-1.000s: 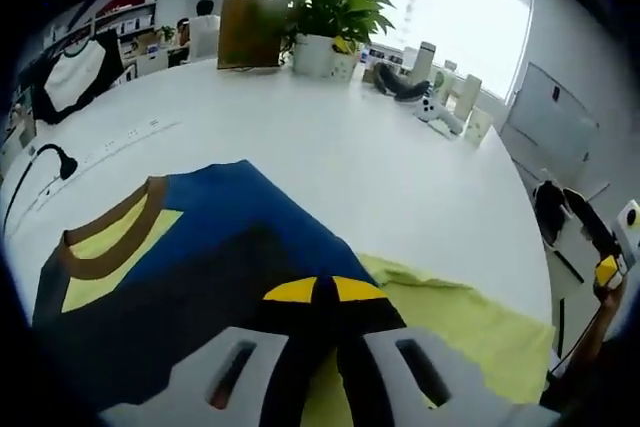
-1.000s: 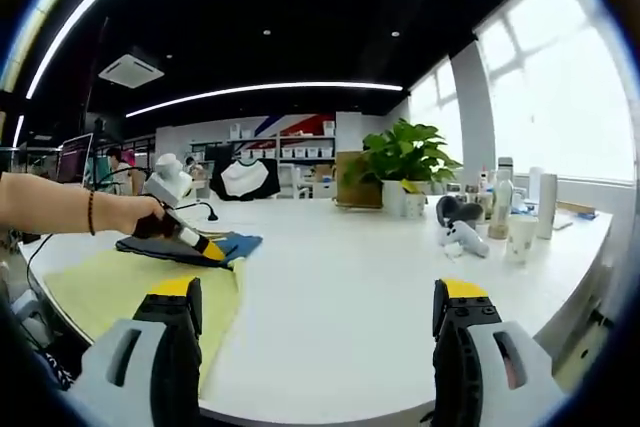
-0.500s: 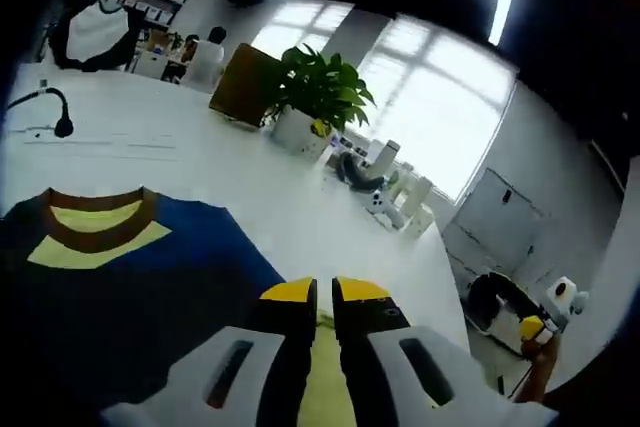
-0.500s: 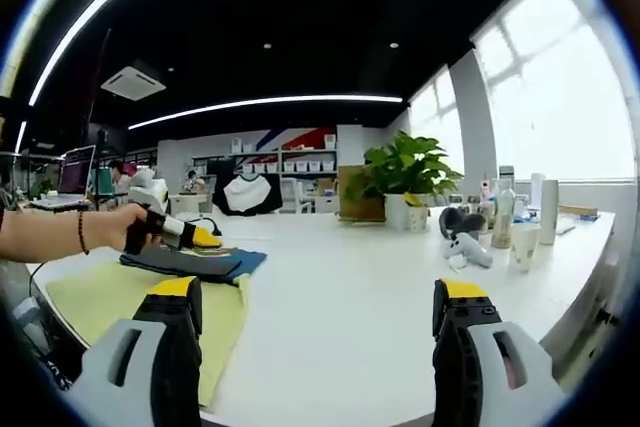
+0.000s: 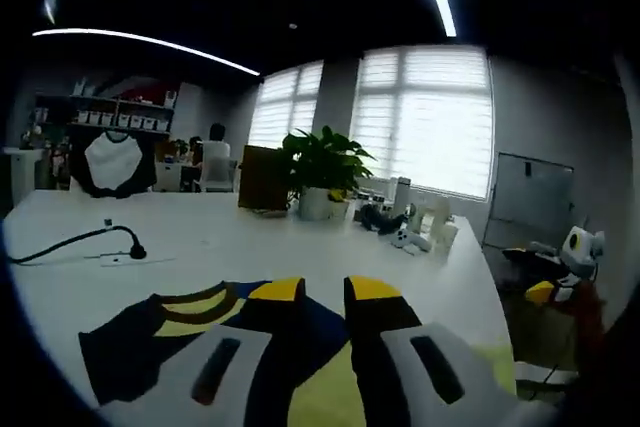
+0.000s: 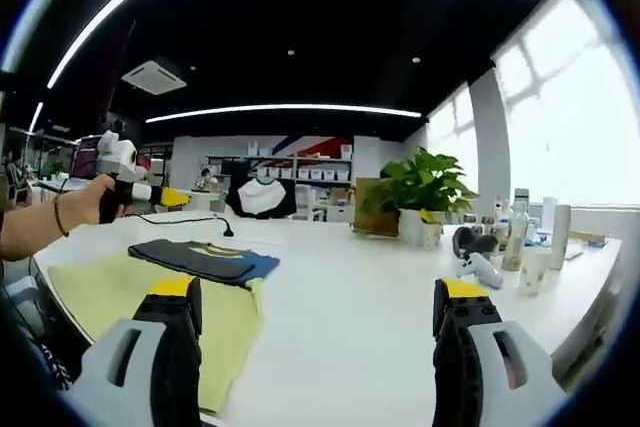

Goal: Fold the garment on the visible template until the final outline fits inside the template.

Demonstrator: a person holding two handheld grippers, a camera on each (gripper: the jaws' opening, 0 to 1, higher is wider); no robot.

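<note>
Garment [image 5: 150, 332] partly behind hand-held gripper [image 5: 325, 292]

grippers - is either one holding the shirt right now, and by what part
Neither holds anything. The right gripper is wide open above the white table. The left gripper is raised clear of the folded garment; its jaws are slightly parted with nothing between them.

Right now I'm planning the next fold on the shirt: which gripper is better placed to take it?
Probably the left gripper. It hangs just above the folded dark shirt on the yellow-green template, jaws slightly parted. The right gripper sits wide open farther off over the bare white table.
</note>
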